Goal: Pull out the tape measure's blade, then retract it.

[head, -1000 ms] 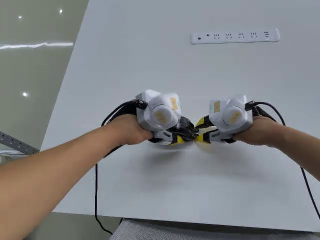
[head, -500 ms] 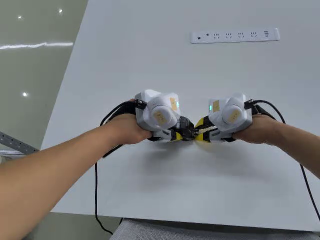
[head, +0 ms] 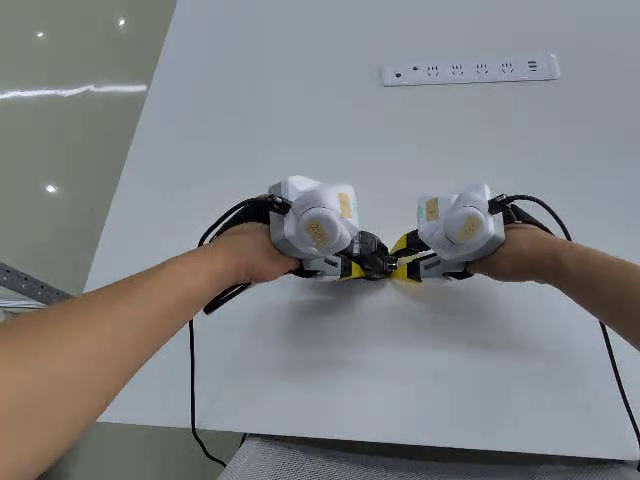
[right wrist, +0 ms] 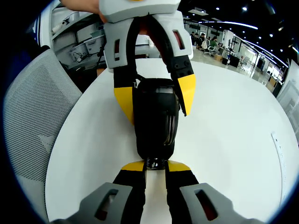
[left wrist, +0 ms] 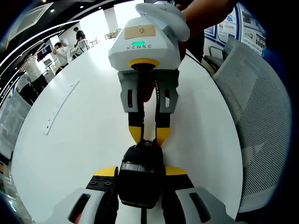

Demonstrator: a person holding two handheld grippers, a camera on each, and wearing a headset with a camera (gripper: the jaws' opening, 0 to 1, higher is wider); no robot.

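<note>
Well short of the long white power strip (head: pixel 470 71), toward the person, two hand-held grippers meet nose to nose at the middle of the plain white desk (head: pixel 300 120). Between them is a black, rounded plastic tape measure (right wrist: pixel 155 119). The left gripper (left wrist: pixel 140 171), white-bodied with yellow-tipped black jaws, is clamped across the sides of the case. The right gripper (right wrist: pixel 156 165) faces it from the opposite side. Its yellow tips are pinched together on the small metal end of the blade, right at the mouth of the case, so the two sets of jaws nearly touch. The person's bare forearms (head: pixel 120 320) reach in from the desk edge farthest from the strip, and black cables (head: pixel 192 360) trail off that same edge.
</note>
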